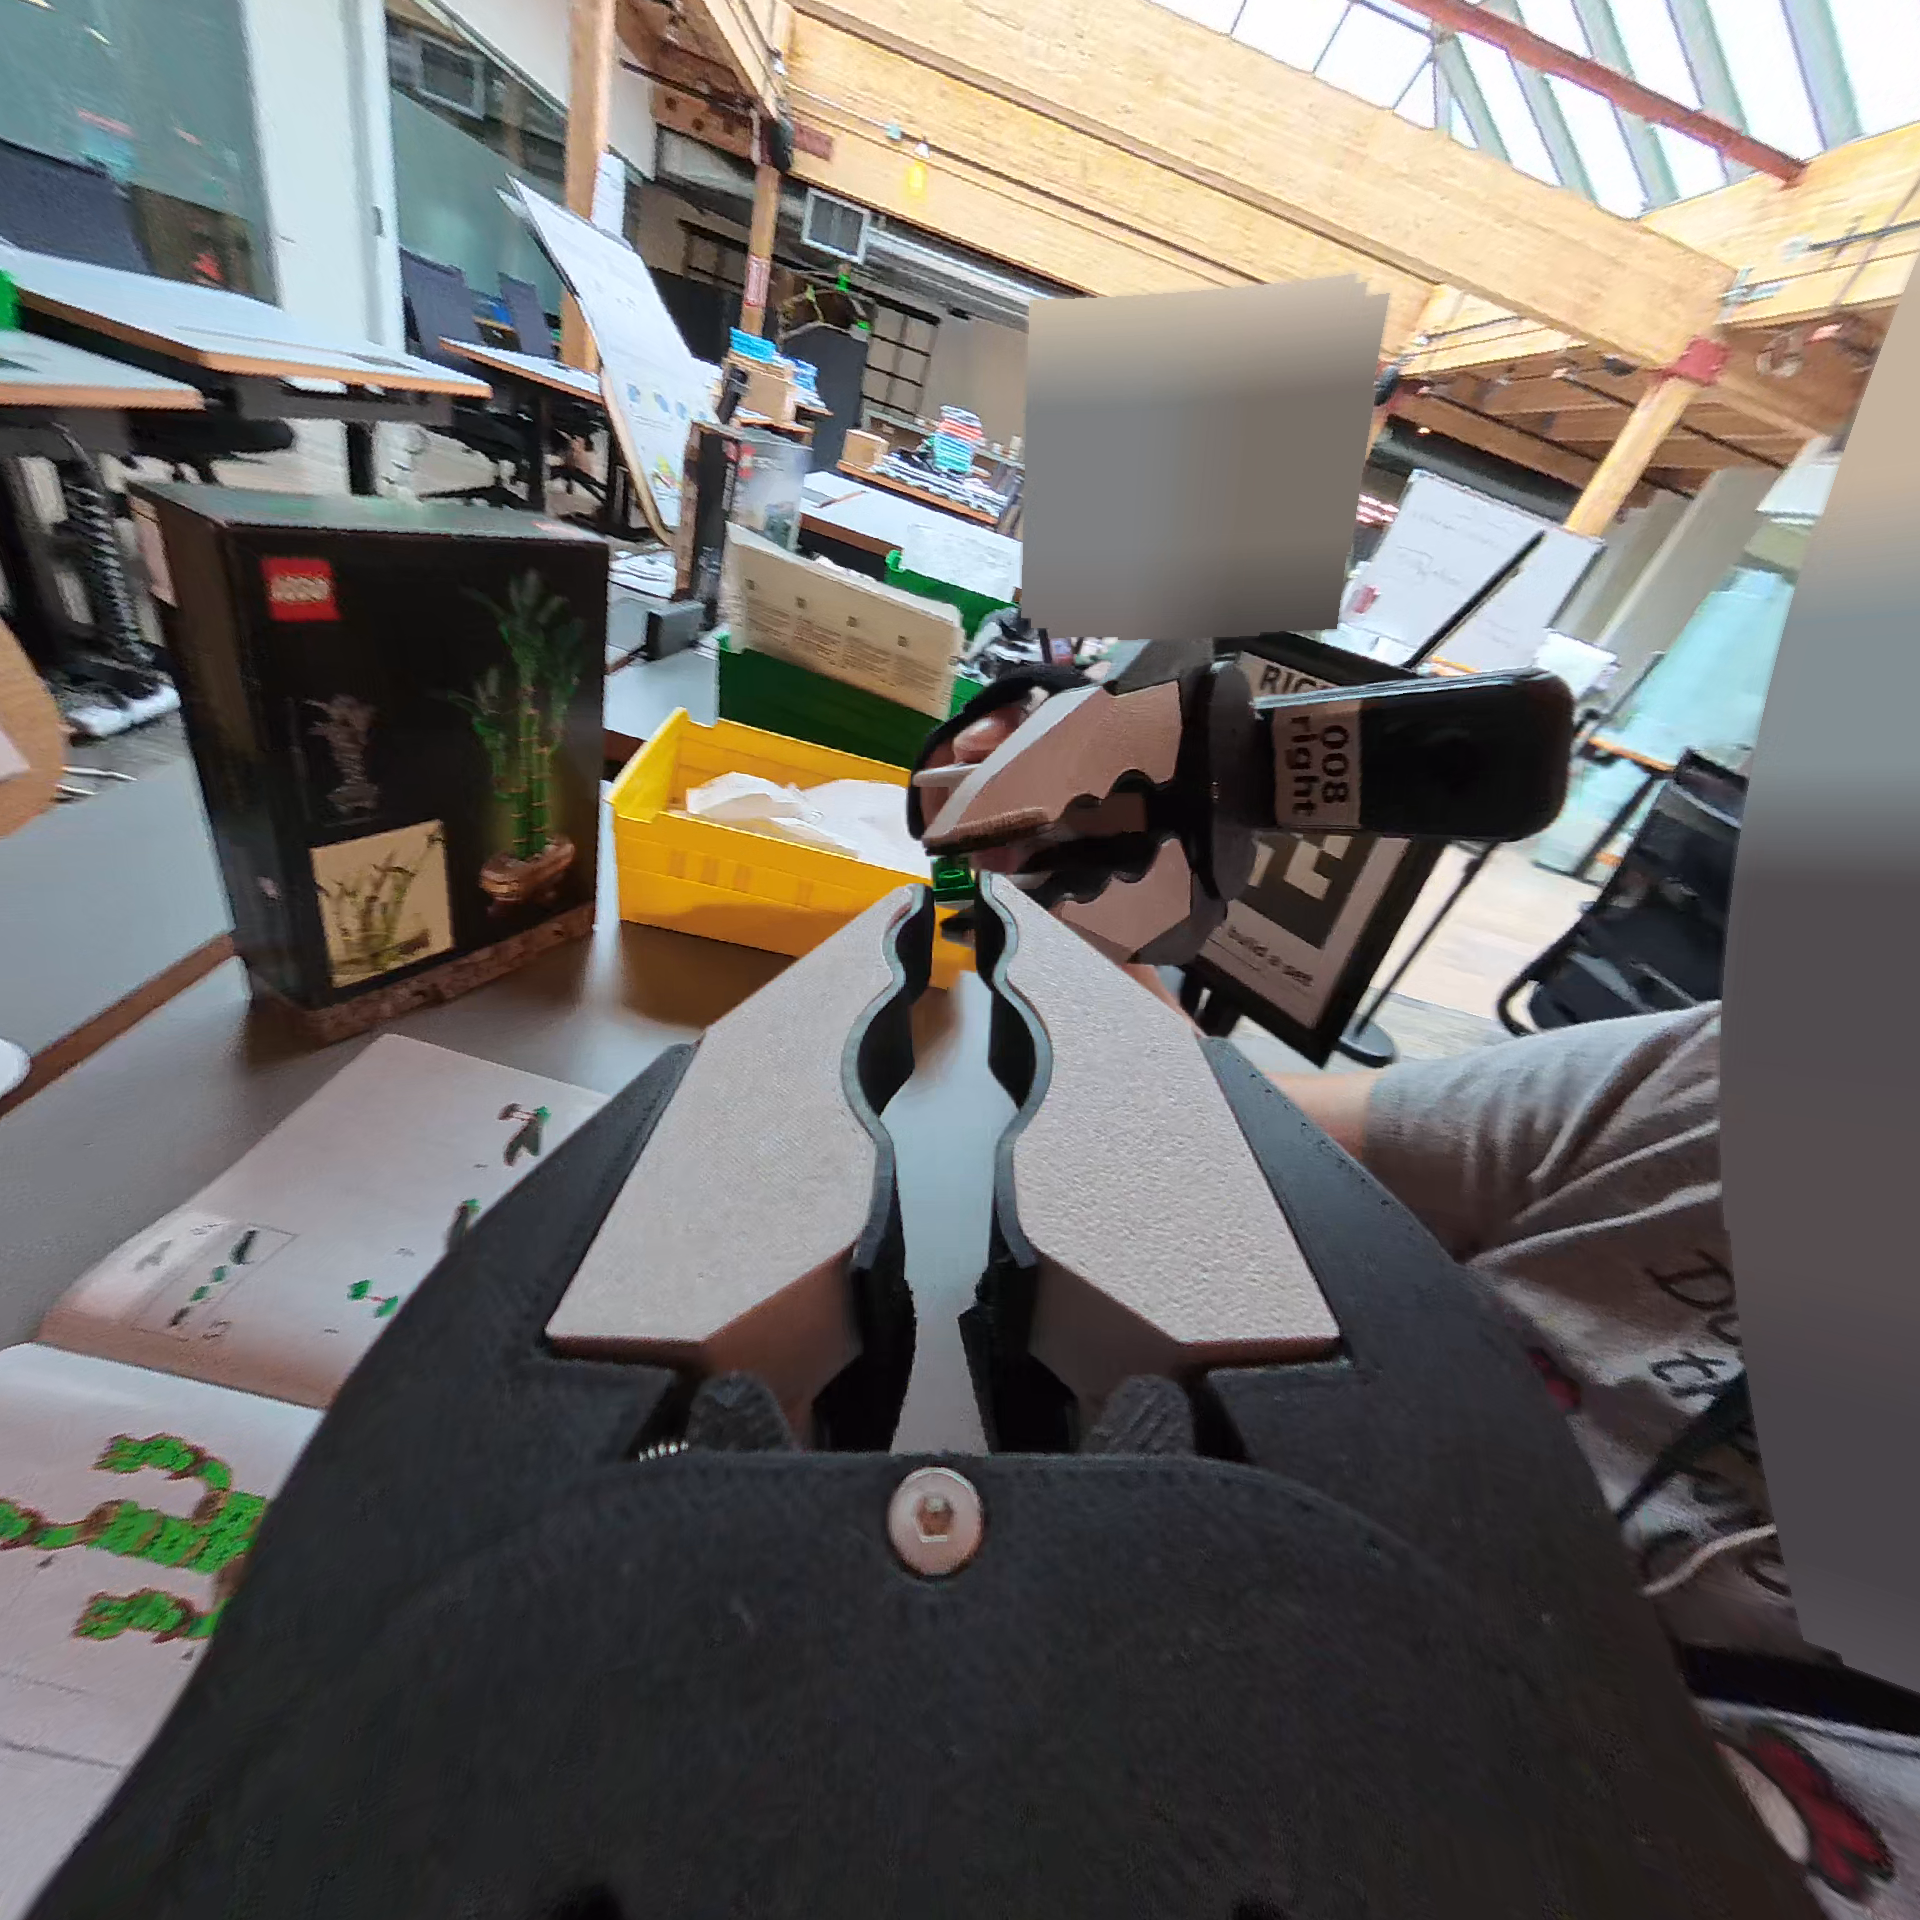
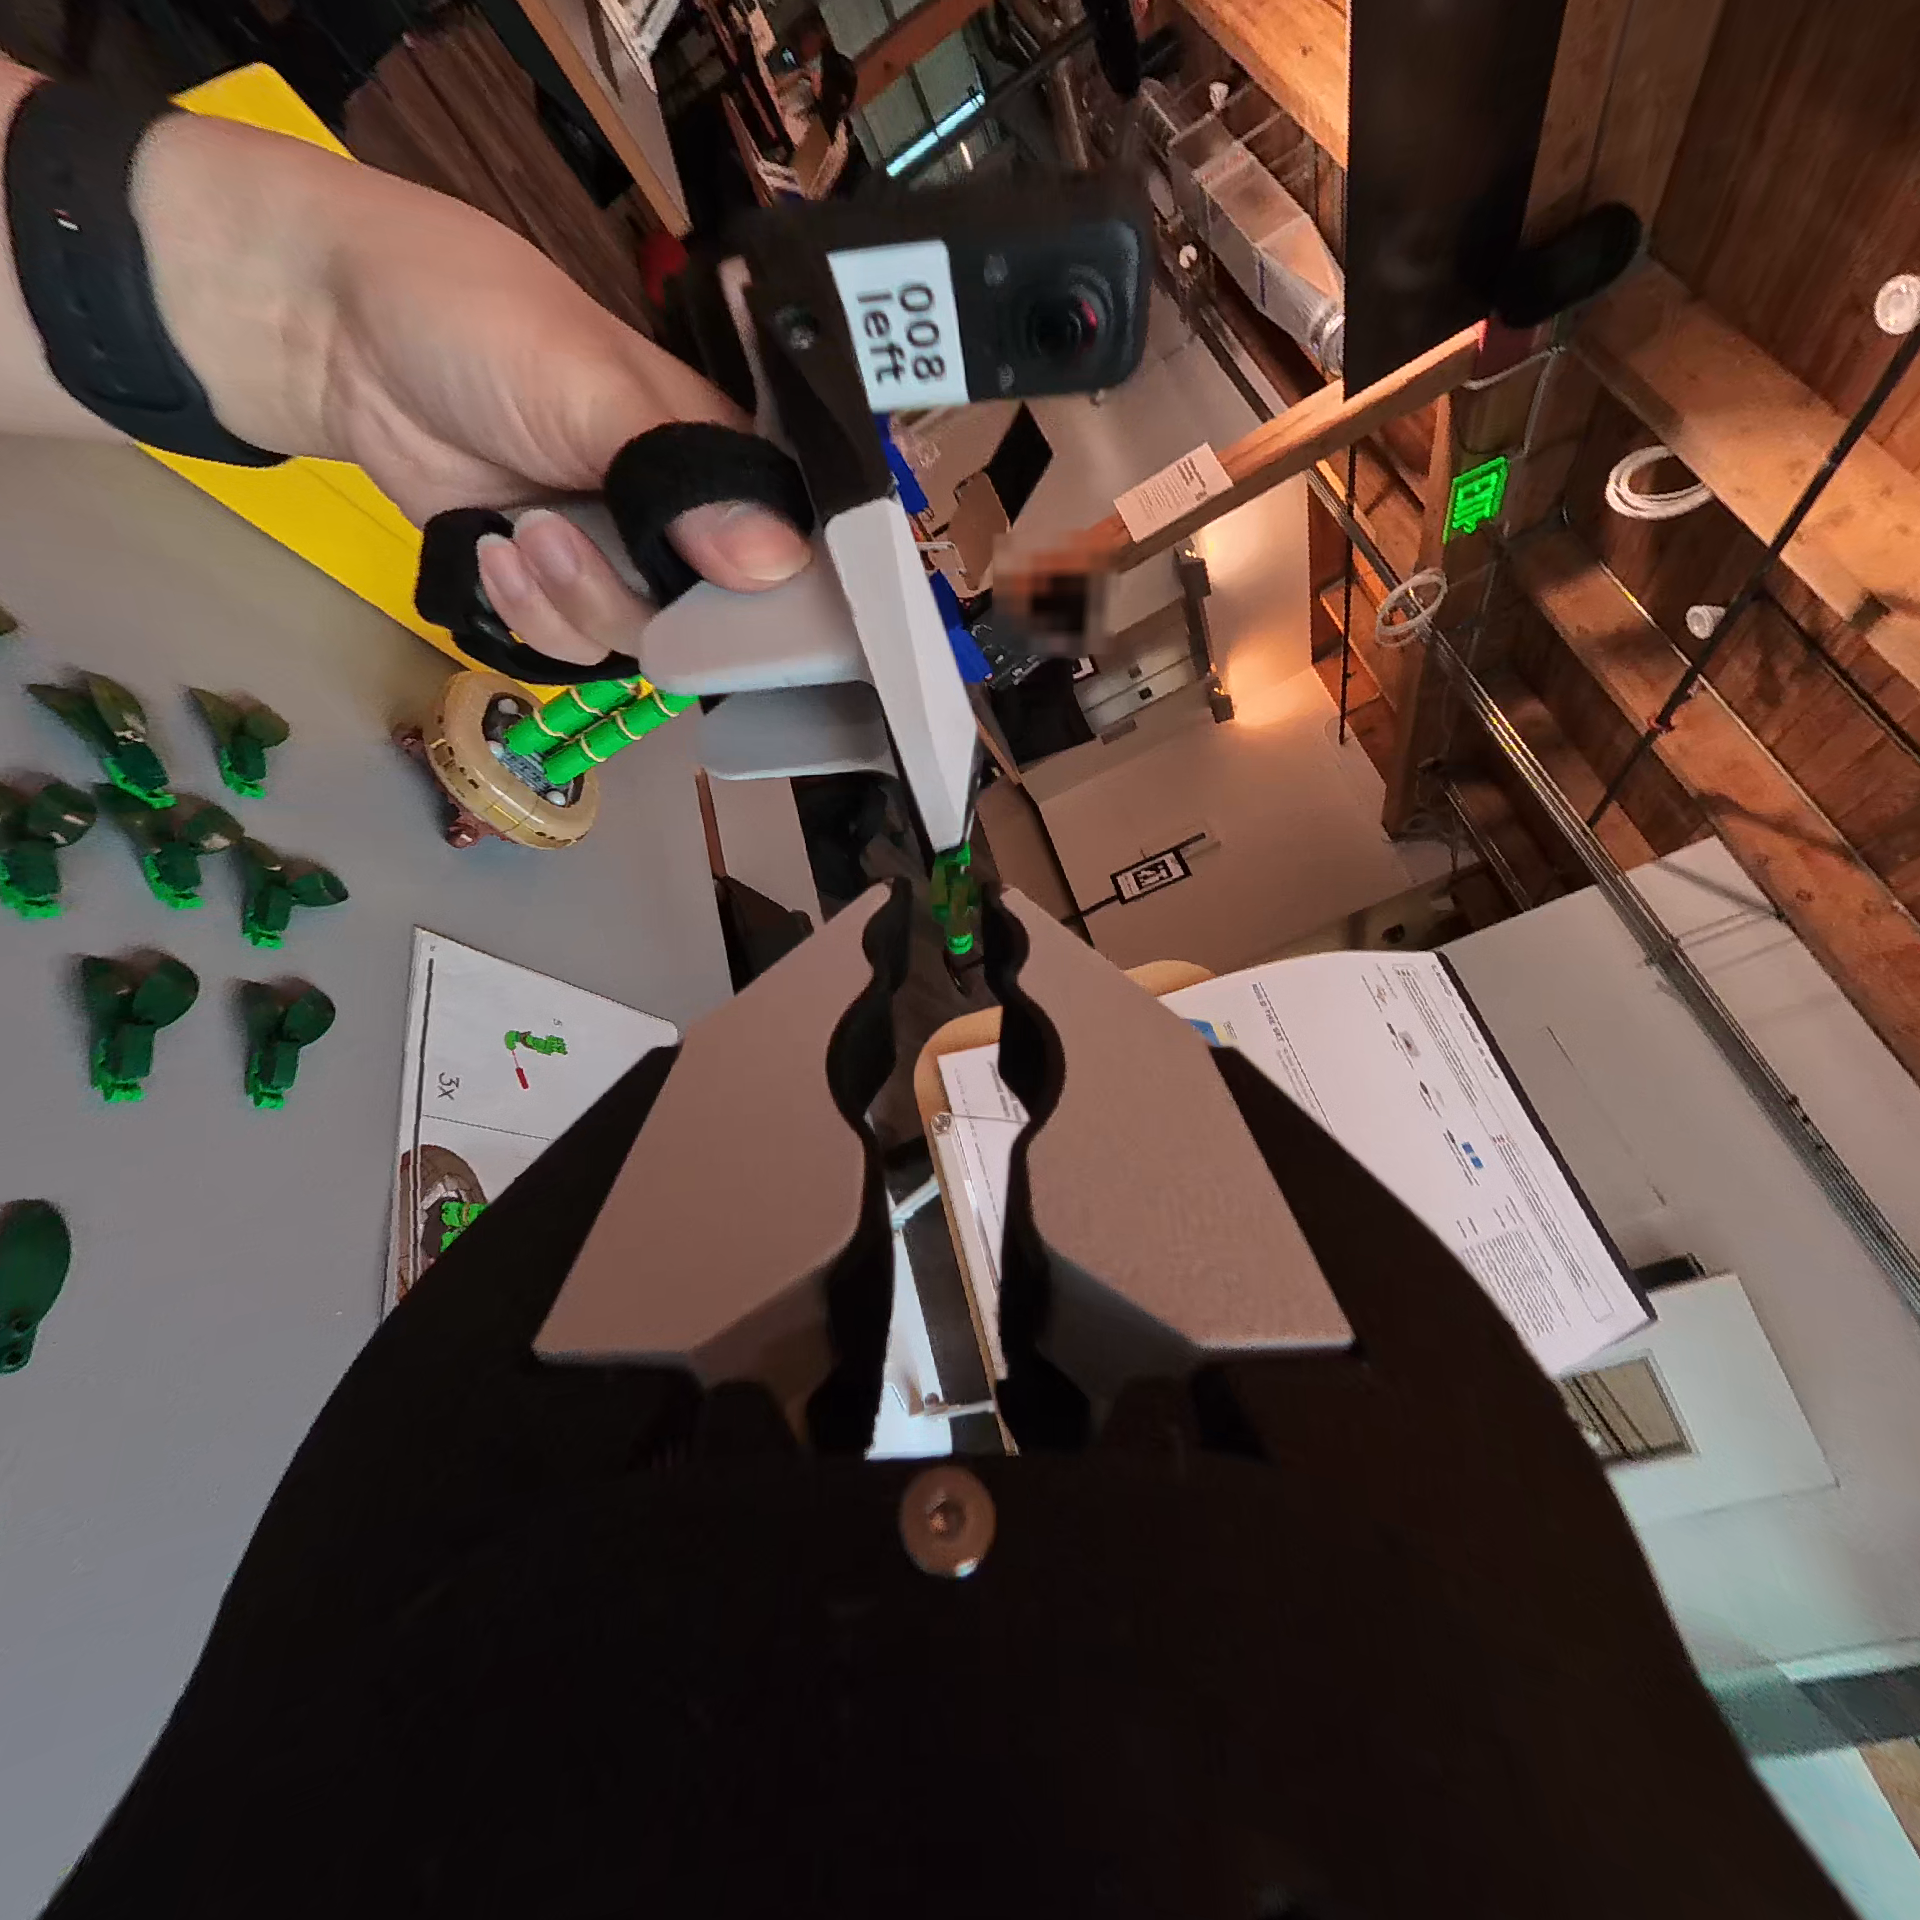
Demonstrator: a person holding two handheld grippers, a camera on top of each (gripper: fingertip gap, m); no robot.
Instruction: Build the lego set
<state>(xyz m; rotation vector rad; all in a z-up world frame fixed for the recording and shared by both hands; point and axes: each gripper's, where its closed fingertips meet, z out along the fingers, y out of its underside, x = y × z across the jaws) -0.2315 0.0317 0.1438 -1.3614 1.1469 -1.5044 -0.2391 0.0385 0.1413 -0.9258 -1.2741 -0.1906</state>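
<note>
My left gripper [image 1: 952,902] is held in the air, shut on a small green lego piece [image 1: 951,879] at its fingertips. My right gripper [image 2: 953,914] meets it tip to tip and is shut on the same small green piece [image 2: 954,894]. I cannot tell whether this is one part or two joined. The right gripper also shows in the left wrist view [image 1: 966,862], and the left gripper shows edge-on in the right wrist view [image 2: 961,831]. The bamboo build, green stalks [image 2: 592,722] on a round tan base [image 2: 520,769], lies on the grey table.
Several green leaf assemblies [image 2: 166,831] lie spread on the table's left part. An open instruction booklet [image 2: 499,1049] lies below the grippers and also shows in the left wrist view [image 1: 312,1195]. The black set box [image 1: 384,748] and a yellow bin [image 1: 748,842] stand behind. Only a small space, under 4 cm, lies between the two pairs of fingers.
</note>
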